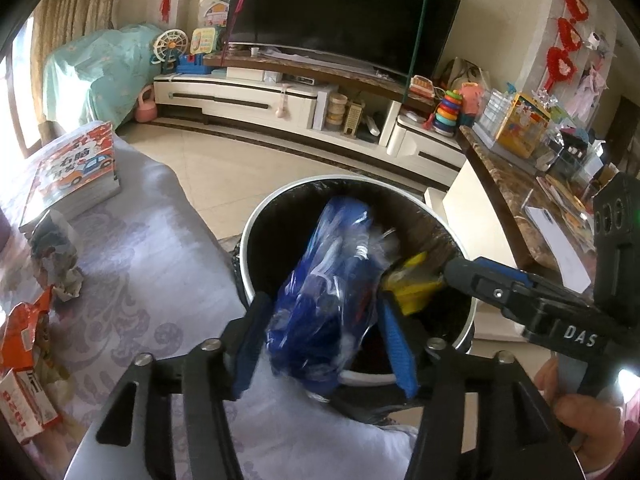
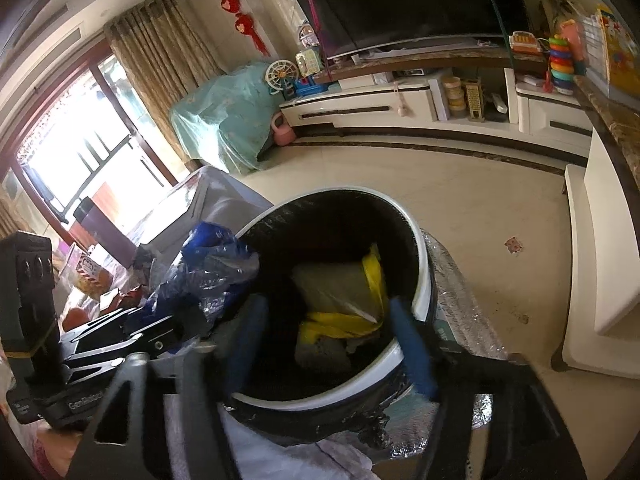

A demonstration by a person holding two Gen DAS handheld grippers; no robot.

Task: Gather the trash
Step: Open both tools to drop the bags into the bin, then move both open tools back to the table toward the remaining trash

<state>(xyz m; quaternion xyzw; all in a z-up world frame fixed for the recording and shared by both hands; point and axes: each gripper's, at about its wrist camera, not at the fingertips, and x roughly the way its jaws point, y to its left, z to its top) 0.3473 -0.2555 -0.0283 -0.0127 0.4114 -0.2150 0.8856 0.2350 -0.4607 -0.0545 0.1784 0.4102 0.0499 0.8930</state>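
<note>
Two hand-held grippers hover over the round white-rimmed bin with a black liner (image 1: 466, 240). Your left hand-held gripper (image 1: 324, 344) stands half open; the crumpled blue-and-clear plastic bag (image 1: 332, 276) sits loose between its blue pads, above the bin's rim at 6 o'clock. Your right hand-held gripper (image 2: 332, 344) is wide, holding nothing, with the yellow wrapper (image 2: 344, 320) lying in the bin below. Spread the left jaws fully so the bag drops clear inside. More wrappers wait on the lilac-covered surface (image 1: 152, 280) at 9 o'clock.
</note>
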